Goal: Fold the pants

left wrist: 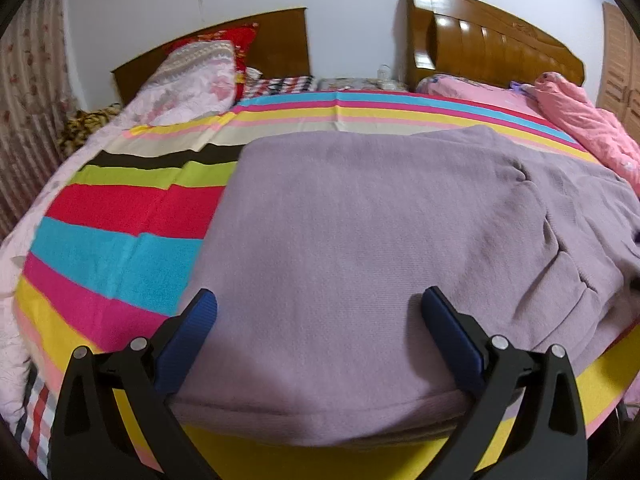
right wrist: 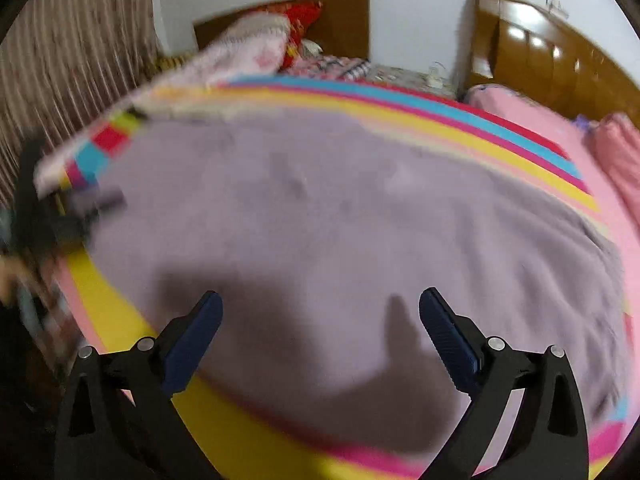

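Observation:
The mauve knit pants [left wrist: 360,240] lie spread on a striped, many-coloured bedspread [left wrist: 120,208]. In the left wrist view their ribbed hem edge [left wrist: 320,416] is nearest me and folds bunch up at the right. My left gripper [left wrist: 319,304] is open and empty just above that near edge. In the blurred right wrist view the pants [right wrist: 340,220] fill the middle. My right gripper [right wrist: 320,308] is open and empty above them, casting a shadow on the cloth. The left gripper [right wrist: 80,208] shows as a dark blur at the far left.
A floral pillow [left wrist: 192,80] and a red one lie at the head of the bed. A pink quilt [left wrist: 580,120] lies at the right. Two wooden headboards [left wrist: 492,40] stand against the wall. A striped curtain [left wrist: 28,100] hangs at the left.

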A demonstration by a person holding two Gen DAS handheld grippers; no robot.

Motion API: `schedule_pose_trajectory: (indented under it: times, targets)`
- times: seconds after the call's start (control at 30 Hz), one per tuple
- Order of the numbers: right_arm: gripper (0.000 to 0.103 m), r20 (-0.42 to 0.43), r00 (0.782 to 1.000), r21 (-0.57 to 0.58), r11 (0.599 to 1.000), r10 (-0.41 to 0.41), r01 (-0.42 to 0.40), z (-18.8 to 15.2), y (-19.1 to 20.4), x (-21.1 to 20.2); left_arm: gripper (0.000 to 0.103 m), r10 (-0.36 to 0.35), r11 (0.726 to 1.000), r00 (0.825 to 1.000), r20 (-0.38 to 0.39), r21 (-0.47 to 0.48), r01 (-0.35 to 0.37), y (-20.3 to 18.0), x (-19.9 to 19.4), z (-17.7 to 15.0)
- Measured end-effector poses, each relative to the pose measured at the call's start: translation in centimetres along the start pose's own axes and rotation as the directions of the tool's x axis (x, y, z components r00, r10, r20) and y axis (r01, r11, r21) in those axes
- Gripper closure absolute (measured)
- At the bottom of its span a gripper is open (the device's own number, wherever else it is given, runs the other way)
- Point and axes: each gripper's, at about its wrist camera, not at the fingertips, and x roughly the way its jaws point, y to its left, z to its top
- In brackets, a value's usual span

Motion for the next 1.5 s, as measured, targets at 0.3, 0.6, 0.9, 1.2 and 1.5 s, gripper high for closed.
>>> schedule_pose_trajectory:
  times: [0.3,0.6,0.9,1.2,1.5]
  targets:
    - [0.007,0.207,0.978,0.293,0.954,0.002,-0.064,-7.0,-7.4,-6.3,0.002,-0.23,0.963,0.972,0.039,0.154,0.222,-10.1,-3.5,2.6]
    - [0.007,0.252,0.964,0.566,0.794,0.089,-0.222,-11.4,-15.4,-8.2,0.001,-0.279,0.951,0.96,-0.041,0.127,0.282,-12.1,0.3,1.8]
    - [0.005,0.194,0.975,0.638,0.741,0.108,-0.209,-8.9,-18.1,-5.3,0.001,-0.28,0.953,0.96,-0.021,0.116,0.281,-12.0,-0.2,0.7]
    - [0.017,0.127,0.979,0.67,0.713,0.16,-0.204,-8.0,-18.2,-4.9,0.001,-0.287,0.951,0.958,-0.013,0.111,0.287,-11.8,-0.3,0.5]
    - [0.029,0.161,0.987,0.755,0.646,-0.019,-0.111,-8.4,-17.4,-4.8,0.001,-0.293,0.95,0.956,-0.012,0.11,0.293,-11.6,-0.3,0.5]
